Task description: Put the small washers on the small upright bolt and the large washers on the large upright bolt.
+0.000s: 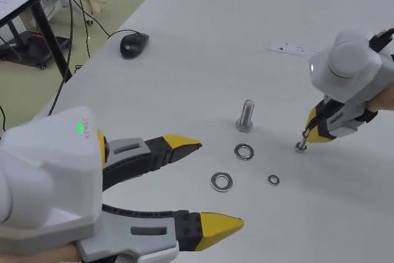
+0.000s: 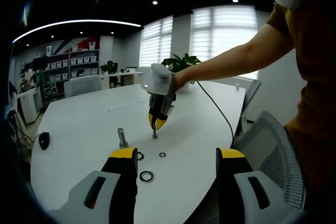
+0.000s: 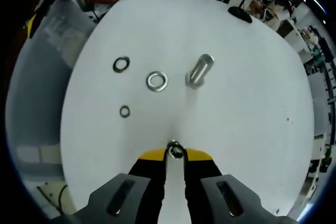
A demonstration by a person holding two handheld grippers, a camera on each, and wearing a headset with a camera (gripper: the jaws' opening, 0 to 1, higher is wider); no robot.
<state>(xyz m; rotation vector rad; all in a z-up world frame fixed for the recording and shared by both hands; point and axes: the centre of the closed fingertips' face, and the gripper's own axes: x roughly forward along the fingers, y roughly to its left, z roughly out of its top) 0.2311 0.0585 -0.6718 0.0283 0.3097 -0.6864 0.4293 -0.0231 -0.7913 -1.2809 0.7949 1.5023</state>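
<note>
The right tongs (image 3: 175, 153) point steeply down at the tabletop (image 1: 203, 47). Their tips are drawn almost together on a small ring (image 3: 175, 149), which I judge to be a small washer. It sits right at the small bolt (image 1: 301, 146). That bolt stands upright with its long axis vertical, running straight up into the tips, so the coming move looks like a plain drop along that axis followed by a release. Whether the ring is already threaded over the shaft is too small to tell. The left tongs (image 2: 178, 155) are spread wide apart with nothing between them, held low over the near side of the tabletop. Counted on the tabletop: 1 large bolt (image 1: 245, 117), upright on its head, and 1 small bolt. There are 2 large washers, the first (image 1: 244, 151) just beside the large bolt's base on the person's side and the second (image 1: 221, 182) a little nearer the person. There is also 1 loose small washer (image 1: 273, 180), plus the 1 ring at the right tips. Both large washers lie flat, apart from each other, and nearer the left tongs. The loose small washer lies between the large washers and the small bolt, nearer the right tongs. The large bolt carries no washer that I can make out.
</note>
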